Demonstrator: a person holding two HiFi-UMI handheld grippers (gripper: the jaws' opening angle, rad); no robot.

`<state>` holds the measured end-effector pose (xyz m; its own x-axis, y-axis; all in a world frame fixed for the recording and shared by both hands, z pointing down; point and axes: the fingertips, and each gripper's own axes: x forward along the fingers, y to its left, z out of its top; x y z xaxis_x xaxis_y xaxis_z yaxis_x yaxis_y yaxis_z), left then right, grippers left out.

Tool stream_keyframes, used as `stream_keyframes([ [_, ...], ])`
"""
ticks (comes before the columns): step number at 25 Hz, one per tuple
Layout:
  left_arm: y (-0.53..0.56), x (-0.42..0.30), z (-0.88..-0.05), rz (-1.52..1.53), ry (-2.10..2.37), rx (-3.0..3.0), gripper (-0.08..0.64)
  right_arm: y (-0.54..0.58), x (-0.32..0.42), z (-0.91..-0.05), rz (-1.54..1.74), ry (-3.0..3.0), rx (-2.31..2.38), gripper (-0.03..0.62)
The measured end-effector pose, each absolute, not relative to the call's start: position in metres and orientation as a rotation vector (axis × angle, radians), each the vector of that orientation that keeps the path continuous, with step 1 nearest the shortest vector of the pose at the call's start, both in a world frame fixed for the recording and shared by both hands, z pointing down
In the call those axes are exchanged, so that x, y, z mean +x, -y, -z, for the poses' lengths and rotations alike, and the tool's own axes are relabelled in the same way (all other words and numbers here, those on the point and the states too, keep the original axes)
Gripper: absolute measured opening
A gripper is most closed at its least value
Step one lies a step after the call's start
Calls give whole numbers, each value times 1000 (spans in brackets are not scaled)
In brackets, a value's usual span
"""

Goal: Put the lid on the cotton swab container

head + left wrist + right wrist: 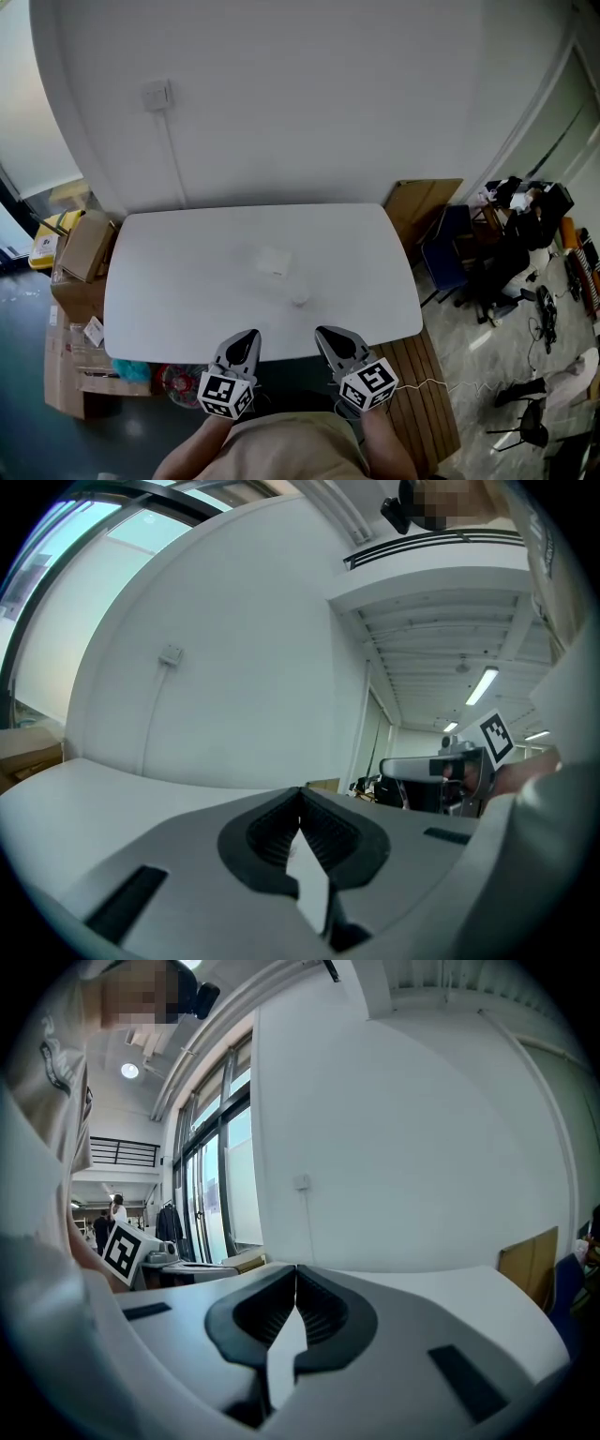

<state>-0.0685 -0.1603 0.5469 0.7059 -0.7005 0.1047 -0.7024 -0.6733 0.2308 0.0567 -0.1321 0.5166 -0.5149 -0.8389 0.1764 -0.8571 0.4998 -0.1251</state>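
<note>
On the white table (178, 281) lie two pale things near its middle: a small squarish white piece (273, 261) and, just in front of it, a clear roundish piece (296, 294). They are too faint to tell which is lid and which is container. My left gripper (247, 336) and right gripper (324, 333) hover side by side at the table's near edge, well short of both pieces. Both are shut with nothing between the jaws. The left gripper view shows the left gripper (300, 797) with its jaws touching; the right gripper view shows the same for the right gripper (296, 1277). Neither gripper view shows the pieces.
Cardboard boxes (82, 251) are stacked on the floor left of the table. A wooden board (422, 208) leans at the back right, with office chairs (492, 267) and clutter beyond. A wall socket (157, 94) with a cable sits on the white wall.
</note>
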Motion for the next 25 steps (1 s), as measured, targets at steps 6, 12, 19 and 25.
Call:
stream_keyframes([
  [6, 179, -64, -552, -18, 1134, 2631, 14, 154, 60, -519, -311, 2646, 1454, 17],
  [12, 202, -47, -550, -46, 1157, 2617, 14, 184, 68, -531, -273, 2639, 1352, 17],
  [19, 230, -22, -537, -63, 1188, 2642, 14, 217, 83, -531, -299, 2697, 1287, 17],
  [25, 247, -5, -541, -94, 1210, 2637, 14, 238, 93, -532, -288, 2731, 1231, 17],
])
